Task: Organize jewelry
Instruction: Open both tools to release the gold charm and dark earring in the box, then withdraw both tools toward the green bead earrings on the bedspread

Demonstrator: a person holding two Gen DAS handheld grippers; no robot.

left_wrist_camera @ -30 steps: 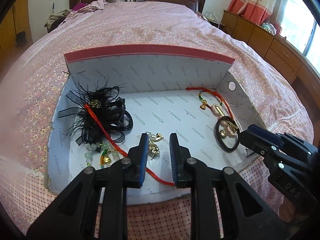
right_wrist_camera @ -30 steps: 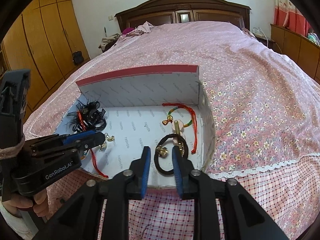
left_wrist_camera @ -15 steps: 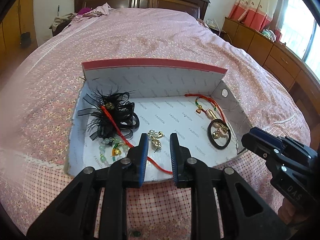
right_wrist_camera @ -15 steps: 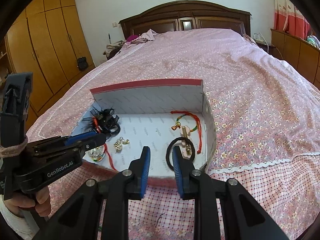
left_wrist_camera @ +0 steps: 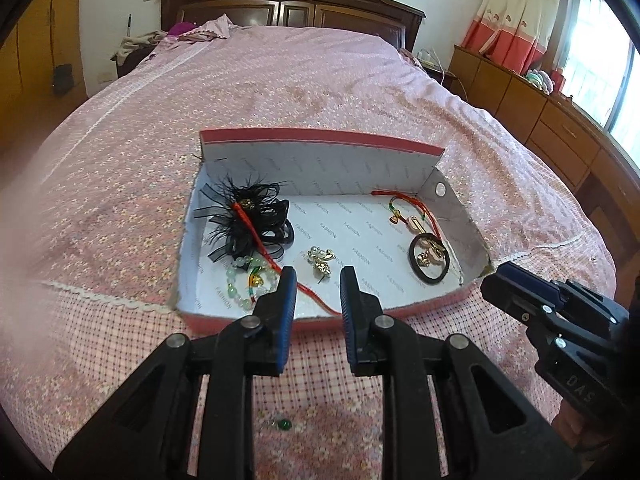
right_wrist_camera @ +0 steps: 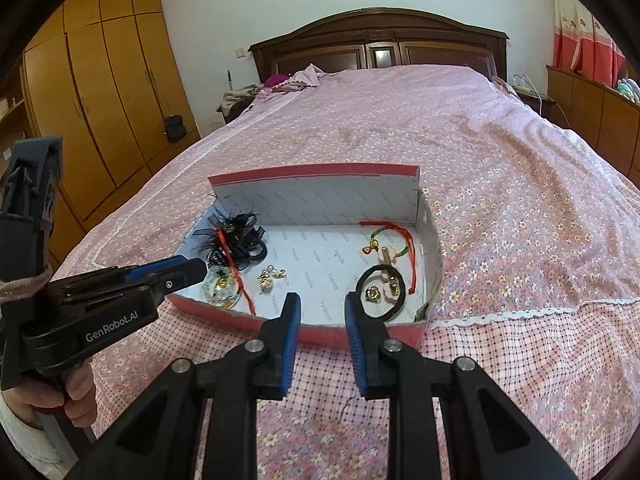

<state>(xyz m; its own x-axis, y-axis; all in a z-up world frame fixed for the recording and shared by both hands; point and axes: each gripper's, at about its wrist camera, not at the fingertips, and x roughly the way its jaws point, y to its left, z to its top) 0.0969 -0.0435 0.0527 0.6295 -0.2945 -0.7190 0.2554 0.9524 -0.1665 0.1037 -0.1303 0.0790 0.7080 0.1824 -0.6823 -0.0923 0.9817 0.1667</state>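
A shallow red-rimmed box (left_wrist_camera: 320,138) (right_wrist_camera: 312,170) lies on the pink bed. Inside are a black feather hair piece (left_wrist_camera: 250,216) (right_wrist_camera: 236,236), a green bead bracelet (left_wrist_camera: 240,286), gold earrings (left_wrist_camera: 320,260) (right_wrist_camera: 270,276), a black hair tie (left_wrist_camera: 430,258) (right_wrist_camera: 382,290) and a red cord bracelet (left_wrist_camera: 408,204) (right_wrist_camera: 390,230). My left gripper (left_wrist_camera: 318,280) is open and empty, just in front of the box's near edge. My right gripper (right_wrist_camera: 318,306) is open and empty, also at the near edge. A small green bead (left_wrist_camera: 283,424) lies on the bedspread below the left gripper.
The pink floral bedspread (right_wrist_camera: 500,200) stretches to a dark wooden headboard (right_wrist_camera: 380,44). Clothes (left_wrist_camera: 188,32) lie near the pillows. Wooden wardrobes (right_wrist_camera: 104,92) stand at the left, low cabinets (left_wrist_camera: 540,104) and a curtained window at the right.
Both grippers have pulled back and up from over the box to its near edge. Both stay open and empty. The jewelry has not moved.
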